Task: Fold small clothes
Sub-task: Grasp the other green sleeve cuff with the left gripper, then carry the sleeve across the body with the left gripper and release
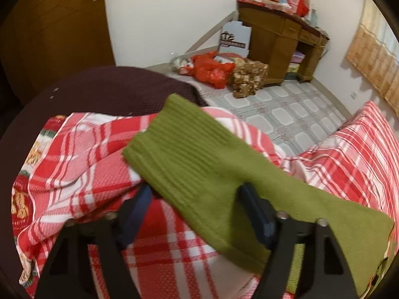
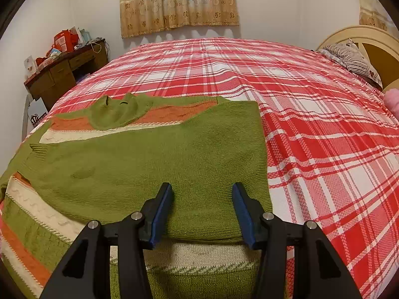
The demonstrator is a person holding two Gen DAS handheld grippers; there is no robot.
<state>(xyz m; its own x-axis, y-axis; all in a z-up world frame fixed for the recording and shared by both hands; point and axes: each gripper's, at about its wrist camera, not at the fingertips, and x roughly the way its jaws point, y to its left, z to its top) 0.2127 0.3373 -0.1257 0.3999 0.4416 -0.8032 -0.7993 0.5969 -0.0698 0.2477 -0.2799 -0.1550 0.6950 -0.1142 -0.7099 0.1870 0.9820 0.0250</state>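
A green knit sweater (image 2: 154, 159) with orange and cream stripes lies on the red plaid bed cover (image 2: 311, 124), its right side folded over the body. My right gripper (image 2: 202, 199) is open, just above the folded green panel near its lower edge, holding nothing. In the left wrist view a green sleeve (image 1: 199, 159) with a ribbed cuff lies diagonally over the bunched plaid cover (image 1: 82, 154) at the bed's edge. My left gripper (image 1: 194, 199) is open; the sleeve passes between and over its fingers, and I cannot tell if they touch it.
A dark maroon cloth (image 1: 104, 87) lies beyond the bed edge. On the tiled floor (image 1: 286, 109) are red bags (image 1: 212, 69) and a brown bundle (image 1: 249, 77) beside a wooden desk (image 1: 281, 44). A headboard (image 2: 369, 47) and pillow (image 2: 354, 59) stand at the far right.
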